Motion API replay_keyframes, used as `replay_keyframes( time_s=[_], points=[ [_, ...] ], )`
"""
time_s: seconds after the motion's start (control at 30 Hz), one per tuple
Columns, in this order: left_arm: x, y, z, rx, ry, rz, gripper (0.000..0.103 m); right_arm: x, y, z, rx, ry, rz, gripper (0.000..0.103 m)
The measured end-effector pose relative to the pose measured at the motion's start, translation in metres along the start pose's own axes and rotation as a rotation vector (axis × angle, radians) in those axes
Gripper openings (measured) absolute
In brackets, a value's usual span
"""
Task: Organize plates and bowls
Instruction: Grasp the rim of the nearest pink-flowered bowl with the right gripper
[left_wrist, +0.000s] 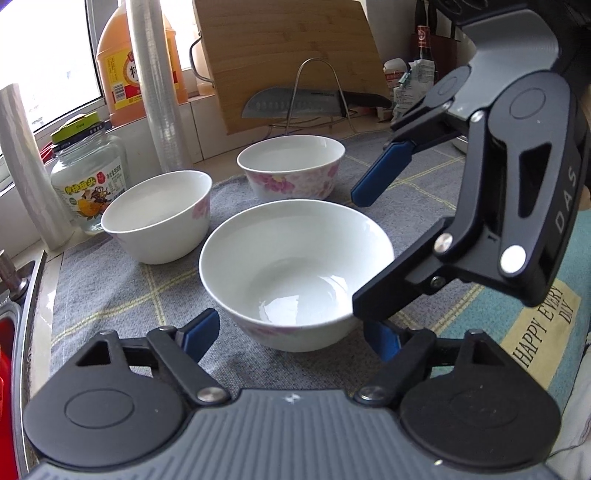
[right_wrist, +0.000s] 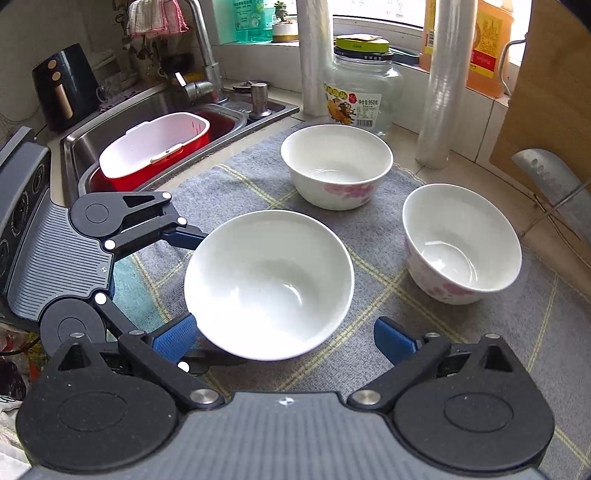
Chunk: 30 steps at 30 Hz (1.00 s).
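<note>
The left tongs (left_wrist: 291, 332) are half closed around the near bowl (left_wrist: 295, 273). Their pads look pressed to its sides, one at each flank, so I judge it gripped, though one pad is partly hidden. Ahead and to the left of these tongs the left bowl (left_wrist: 159, 218) stands alone on the mat (left_wrist: 110, 288). Straight ahead, beyond the near bowl, is the far bowl (left_wrist: 291, 166), also alone. The right tongs (left_wrist: 369, 243) hang wide and empty over the near bowl's right rim, touching nothing that I can see. No stack exists yet and no plates show. All three bowls stand apart, so the sorting has barely begun. Nesting them is what remains.
</note>
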<state>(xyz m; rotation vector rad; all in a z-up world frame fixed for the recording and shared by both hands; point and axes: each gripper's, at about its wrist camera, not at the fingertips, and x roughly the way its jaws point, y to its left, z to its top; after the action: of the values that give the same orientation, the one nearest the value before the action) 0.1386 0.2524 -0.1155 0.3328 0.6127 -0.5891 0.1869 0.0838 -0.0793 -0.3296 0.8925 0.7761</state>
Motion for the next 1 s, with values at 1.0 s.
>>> replay_keyframes(
  time_s=[1.0],
  points=[
    [-0.011, -0.004, 0.004, 0.086, -0.012, 0.012, 0.081, 0.015, -0.013, 0.017, 0.029, 0.006, 0.034, 0.083]
  ],
)
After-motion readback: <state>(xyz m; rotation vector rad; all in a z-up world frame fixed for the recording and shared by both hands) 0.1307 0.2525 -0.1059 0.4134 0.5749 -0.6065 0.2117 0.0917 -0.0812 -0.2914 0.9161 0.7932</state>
